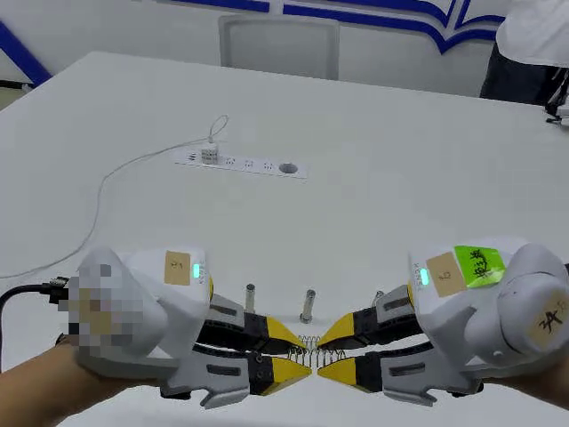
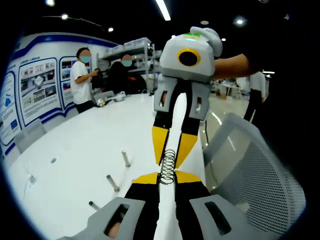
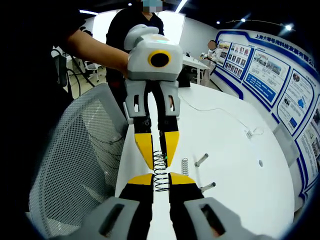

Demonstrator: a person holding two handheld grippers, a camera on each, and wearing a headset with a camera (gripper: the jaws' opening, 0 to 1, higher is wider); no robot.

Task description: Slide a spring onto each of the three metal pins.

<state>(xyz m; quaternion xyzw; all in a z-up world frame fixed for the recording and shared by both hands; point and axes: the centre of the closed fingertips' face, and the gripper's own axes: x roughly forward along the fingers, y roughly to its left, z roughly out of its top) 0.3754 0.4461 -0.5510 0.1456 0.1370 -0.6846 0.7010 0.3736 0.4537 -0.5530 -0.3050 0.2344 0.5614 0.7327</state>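
Item: spring (image 2: 168,167), coiled wire, held just above the white tabletop (image 1: 400,178) on the near side of the middle pin (image 1: 308,305). Its long axis is level and runs left to right, one end pointing into each gripper.

Left gripper (image 2: 166,178): yellow-tipped fingers (image 2: 145,178) drawn in on the spring's left end.

Right gripper (image 3: 161,179): fingers (image 3: 182,178) drawn in on the right end. The two sets of tips face each other with the coil bridging the short gap.

Second spring (image 3: 184,166): loose on the tabletop between the held spring and the middle pin; whether it lies or stands cannot be told.

Pins: the middle pin is upright, with a left pin (image 1: 250,298) and a right pin (image 2: 126,158) to either side of it in a row.

Power strip (image 1: 240,164): white, with a plug and cable, well beyond the middle pin.

Chair (image 1: 280,44): grey, at the tabletop's far edge, beyond the middle pin
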